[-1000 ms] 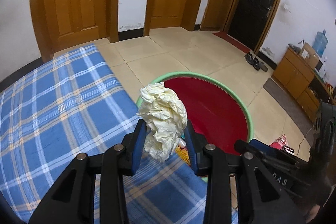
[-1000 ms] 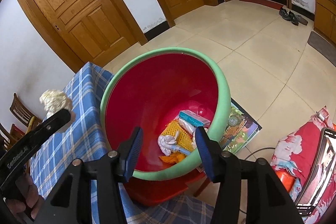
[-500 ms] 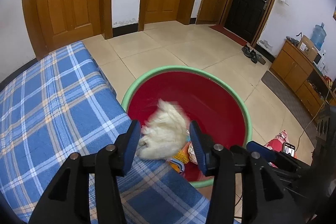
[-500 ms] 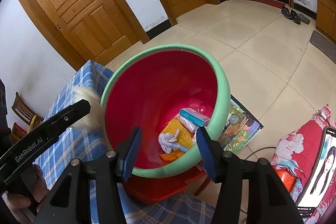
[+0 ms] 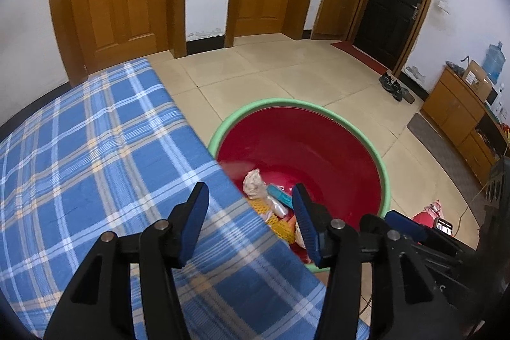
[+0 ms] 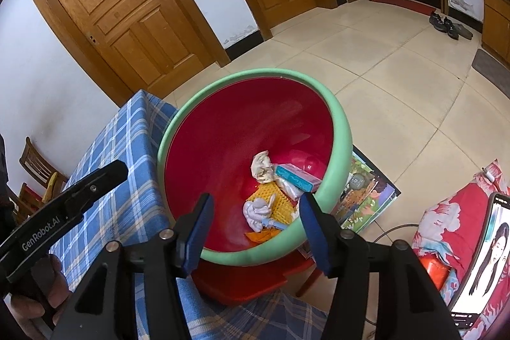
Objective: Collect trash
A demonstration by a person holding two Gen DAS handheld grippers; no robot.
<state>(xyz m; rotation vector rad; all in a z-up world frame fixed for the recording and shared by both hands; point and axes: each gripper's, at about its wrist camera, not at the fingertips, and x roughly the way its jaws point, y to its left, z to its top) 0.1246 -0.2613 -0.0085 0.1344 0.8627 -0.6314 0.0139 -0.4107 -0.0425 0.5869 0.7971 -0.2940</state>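
Note:
A red bin with a green rim [image 5: 384, 177] [image 6: 342, 129] stands beside the table with the blue plaid cloth [image 5: 95, 155] [image 6: 127, 148]. A crumpled cream paper ball [image 5: 254, 182] [image 6: 262, 165] lies inside it with a teal box [image 6: 296, 177], a yellow mesh piece [image 6: 275, 201] and a white wad [image 6: 256, 209]. My left gripper [image 5: 250, 206] is open and empty over the table edge by the bin. My right gripper [image 6: 256, 219] is open and empty above the bin's near rim.
The bin sits on a red stool [image 6: 242, 282]. A picture book [image 6: 366, 196], a red patterned bag [image 6: 452, 225] and a phone [image 6: 481, 257] lie on the floor at right. A wooden cabinet [image 5: 459, 113] and shoes [image 5: 395, 85] stand further off.
My left gripper opened and let go of the cream paper ball, which fell into the red bin. The right gripper stayed open above the bin.

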